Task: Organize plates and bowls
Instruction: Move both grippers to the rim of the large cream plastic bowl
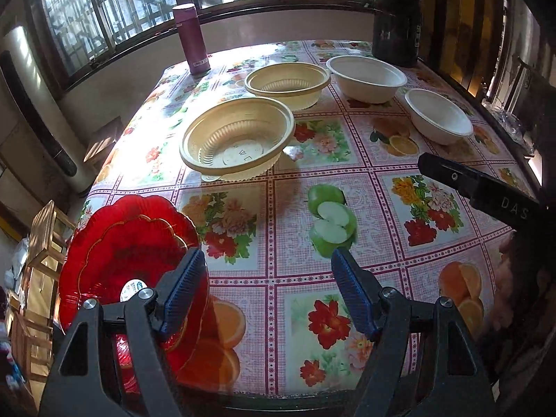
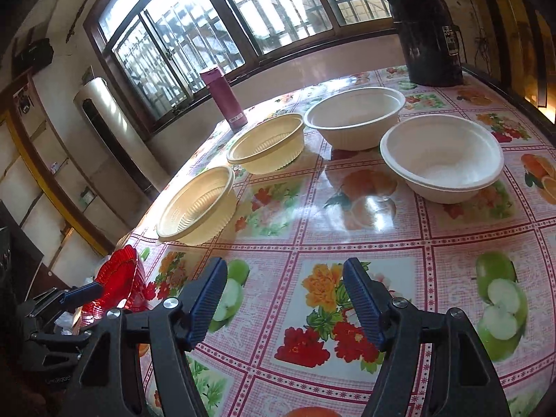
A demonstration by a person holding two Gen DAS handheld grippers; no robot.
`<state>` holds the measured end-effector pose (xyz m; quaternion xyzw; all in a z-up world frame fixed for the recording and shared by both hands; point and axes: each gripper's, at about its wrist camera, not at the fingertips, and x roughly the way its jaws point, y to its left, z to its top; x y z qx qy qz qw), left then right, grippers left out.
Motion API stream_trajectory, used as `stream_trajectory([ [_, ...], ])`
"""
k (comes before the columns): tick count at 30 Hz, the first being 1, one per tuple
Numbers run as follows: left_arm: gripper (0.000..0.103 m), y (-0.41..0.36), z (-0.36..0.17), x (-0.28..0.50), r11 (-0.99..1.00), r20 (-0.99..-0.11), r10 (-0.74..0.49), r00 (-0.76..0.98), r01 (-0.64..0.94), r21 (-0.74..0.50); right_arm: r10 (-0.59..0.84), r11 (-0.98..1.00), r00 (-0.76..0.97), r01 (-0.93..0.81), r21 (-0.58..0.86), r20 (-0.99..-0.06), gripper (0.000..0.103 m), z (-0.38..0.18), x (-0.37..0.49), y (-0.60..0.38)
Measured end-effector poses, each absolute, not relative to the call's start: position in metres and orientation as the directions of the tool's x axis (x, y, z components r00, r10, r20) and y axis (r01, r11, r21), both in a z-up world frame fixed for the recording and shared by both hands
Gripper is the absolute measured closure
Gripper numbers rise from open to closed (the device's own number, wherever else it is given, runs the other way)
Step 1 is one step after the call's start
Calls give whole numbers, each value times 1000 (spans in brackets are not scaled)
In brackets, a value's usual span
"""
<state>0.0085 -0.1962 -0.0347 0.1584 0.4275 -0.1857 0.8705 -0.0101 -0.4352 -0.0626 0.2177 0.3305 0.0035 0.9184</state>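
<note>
Two yellow ribbed plastic bowls, near (image 1: 236,142) (image 2: 198,205) and far (image 1: 287,83) (image 2: 266,142), stand on the flowered tablecloth. Two white bowls, large (image 1: 366,77) (image 2: 354,116) and smaller (image 1: 438,115) (image 2: 441,158), stand at the back right. Red scalloped plates (image 1: 132,260) (image 2: 116,279) are stacked at the table's near left corner. My left gripper (image 1: 267,281) is open, its left finger in front of the red plates' right edge. My right gripper (image 2: 285,299) is open and empty above the cloth; it shows in the left wrist view (image 1: 479,187).
A purple flask (image 1: 192,40) (image 2: 226,99) stands at the back left near the window. A dark kettle (image 1: 396,22) (image 2: 431,34) stands at the back right corner. The table edge (image 1: 312,398) is close below my left gripper. Wooden furniture (image 1: 45,243) stands left of the table.
</note>
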Motion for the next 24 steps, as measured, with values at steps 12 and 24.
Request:
stream_trajectory([
  [12, 28, -170, 9, 54, 909, -808, -161, 567, 403, 102, 231, 903, 781, 50, 427, -580, 30, -39, 27, -423],
  [24, 27, -123, 68, 113, 933, -755, -56, 653, 303, 193, 328, 860, 811, -45, 508, -484, 18, 5, 93, -384],
])
